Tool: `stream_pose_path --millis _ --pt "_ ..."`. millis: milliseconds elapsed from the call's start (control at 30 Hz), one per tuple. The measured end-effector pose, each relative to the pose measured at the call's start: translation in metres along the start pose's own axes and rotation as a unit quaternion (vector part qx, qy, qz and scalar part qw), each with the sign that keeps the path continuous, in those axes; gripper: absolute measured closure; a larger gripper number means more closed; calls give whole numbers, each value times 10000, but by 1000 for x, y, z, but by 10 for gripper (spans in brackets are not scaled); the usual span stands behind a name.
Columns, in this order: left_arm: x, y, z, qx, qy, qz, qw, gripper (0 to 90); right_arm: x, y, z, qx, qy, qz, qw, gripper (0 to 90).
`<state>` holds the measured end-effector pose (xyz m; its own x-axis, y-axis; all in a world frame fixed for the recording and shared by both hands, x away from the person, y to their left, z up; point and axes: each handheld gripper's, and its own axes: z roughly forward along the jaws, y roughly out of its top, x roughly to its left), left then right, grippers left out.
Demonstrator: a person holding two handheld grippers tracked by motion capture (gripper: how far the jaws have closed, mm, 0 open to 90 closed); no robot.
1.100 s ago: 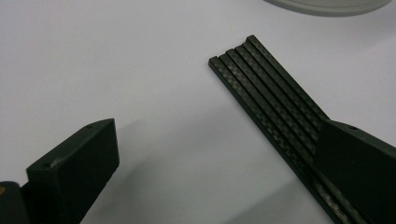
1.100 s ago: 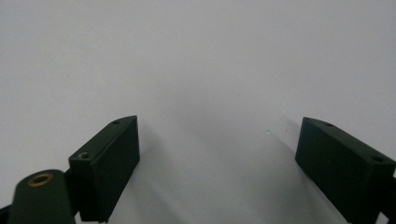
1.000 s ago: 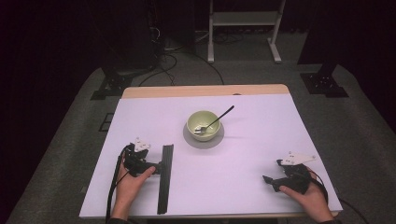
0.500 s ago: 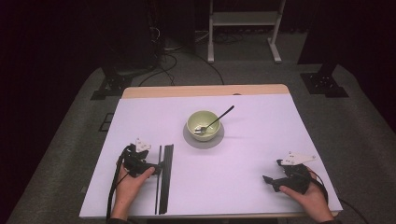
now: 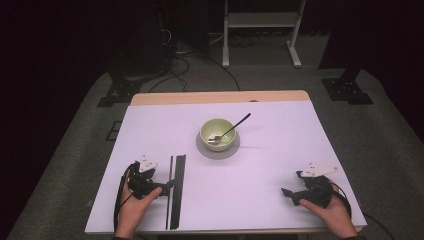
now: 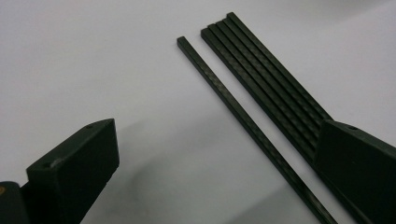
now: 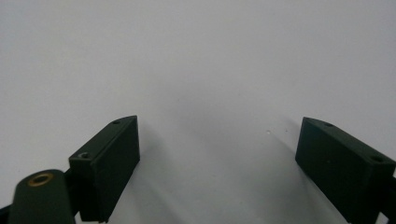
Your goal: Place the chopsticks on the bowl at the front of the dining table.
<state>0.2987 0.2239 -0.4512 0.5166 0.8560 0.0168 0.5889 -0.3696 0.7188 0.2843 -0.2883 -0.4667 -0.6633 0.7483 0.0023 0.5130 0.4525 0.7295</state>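
Single black rod (image 6: pixel 243 119) between the left gripper's (image 6: pixel 210 163) wide jaws, rod bundle (image 6: pixel 266 74) just beside; right gripper (image 7: pixel 219 158) likewise wide.

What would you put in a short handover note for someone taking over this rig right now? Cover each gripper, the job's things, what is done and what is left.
Left gripper: open, low over the table beside the black rods; in its own view the jaws straddle the single rod.
Right gripper: open, holding nothing, at the table's near right.
Things: one single rod lies apart, just left of the bundle of rods, roughly parallel to it. A green bowl with a spoon sits on a grey saucer mid-table.
Done: one rod lies separate from the bundle.
Left: probably gripping that rod; nothing is gripped yet.
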Motion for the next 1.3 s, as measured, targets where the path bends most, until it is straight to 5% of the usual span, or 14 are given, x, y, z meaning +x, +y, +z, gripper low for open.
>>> stream_pose_path --millis 1300 --pt "-20 -35 -36 -17 -77 -7 10000 0 0 0 0 -5 -7 2 10000 121"
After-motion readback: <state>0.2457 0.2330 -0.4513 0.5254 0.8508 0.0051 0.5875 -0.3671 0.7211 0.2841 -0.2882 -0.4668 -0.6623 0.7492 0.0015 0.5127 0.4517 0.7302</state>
